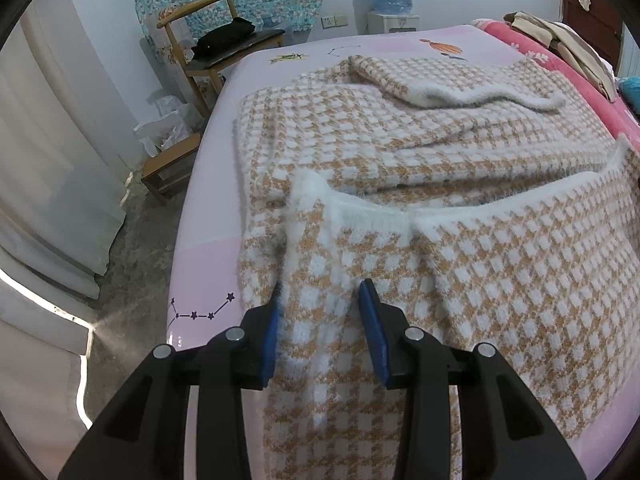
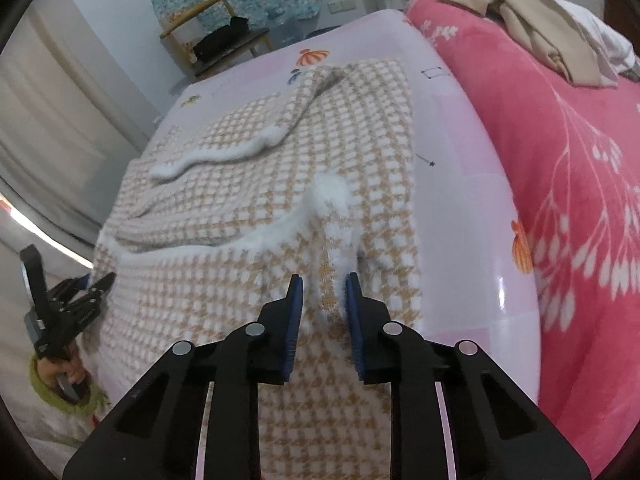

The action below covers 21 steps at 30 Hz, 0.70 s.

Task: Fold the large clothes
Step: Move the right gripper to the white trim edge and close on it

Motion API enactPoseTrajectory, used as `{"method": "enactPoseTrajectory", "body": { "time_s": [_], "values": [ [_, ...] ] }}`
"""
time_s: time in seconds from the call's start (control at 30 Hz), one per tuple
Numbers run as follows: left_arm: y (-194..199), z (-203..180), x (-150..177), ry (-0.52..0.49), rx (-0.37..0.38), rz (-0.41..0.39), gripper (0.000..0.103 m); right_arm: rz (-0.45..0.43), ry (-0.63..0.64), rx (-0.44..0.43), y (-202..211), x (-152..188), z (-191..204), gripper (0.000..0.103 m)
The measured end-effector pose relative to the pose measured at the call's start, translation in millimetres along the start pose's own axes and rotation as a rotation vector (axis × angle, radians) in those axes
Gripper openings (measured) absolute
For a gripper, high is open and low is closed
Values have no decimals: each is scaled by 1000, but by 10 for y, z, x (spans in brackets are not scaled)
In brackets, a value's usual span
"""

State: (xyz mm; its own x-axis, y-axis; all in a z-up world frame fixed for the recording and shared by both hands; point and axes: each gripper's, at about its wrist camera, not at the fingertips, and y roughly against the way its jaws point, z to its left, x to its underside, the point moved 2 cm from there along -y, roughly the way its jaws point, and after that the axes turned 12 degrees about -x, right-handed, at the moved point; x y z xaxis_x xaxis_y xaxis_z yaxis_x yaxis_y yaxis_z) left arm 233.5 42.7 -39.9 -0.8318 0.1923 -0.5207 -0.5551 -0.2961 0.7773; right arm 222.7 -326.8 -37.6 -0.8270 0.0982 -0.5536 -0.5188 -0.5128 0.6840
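The fuzzy tan-and-white checked knit sweater (image 1: 420, 152) lies on the pale pink bedsheet (image 1: 216, 208). Left gripper (image 1: 320, 300) and right gripper (image 2: 322, 292) each pinch a bunched fold of its white-trimmed near edge.

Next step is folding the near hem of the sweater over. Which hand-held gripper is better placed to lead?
Neither, probably: left hand-held gripper and right hand-held gripper each pinch a near hem corner of the checked sweater, so both should lift together.

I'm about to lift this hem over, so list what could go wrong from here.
1. The right gripper pinches only a narrow bunched ridge of the sweater; the fluffy knit may slip out.
2. The folded sleeve lies loose on top and could shift.
3. The left gripper holds near the bed's edge; fabric may slide off.
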Motion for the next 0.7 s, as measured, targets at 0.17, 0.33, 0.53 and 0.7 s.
{"method": "enactPoseTrajectory", "body": {
  "time_s": [0.17,0.33,0.53,0.7],
  "values": [
    [-2,4,-12,2,-4,6,36,14,-4,47,-192,-42,-46,17],
    [3,-4,-13,-2,-8,6,36,6,40,72,-158,26,115,10],
    [10,-9,-4,-10,-19,3,36,17,95,168,-279,40,211,10],
    [8,-12,-7,-10,-16,4,36,16,96,190,-340,29,249,11]
  ]
}}
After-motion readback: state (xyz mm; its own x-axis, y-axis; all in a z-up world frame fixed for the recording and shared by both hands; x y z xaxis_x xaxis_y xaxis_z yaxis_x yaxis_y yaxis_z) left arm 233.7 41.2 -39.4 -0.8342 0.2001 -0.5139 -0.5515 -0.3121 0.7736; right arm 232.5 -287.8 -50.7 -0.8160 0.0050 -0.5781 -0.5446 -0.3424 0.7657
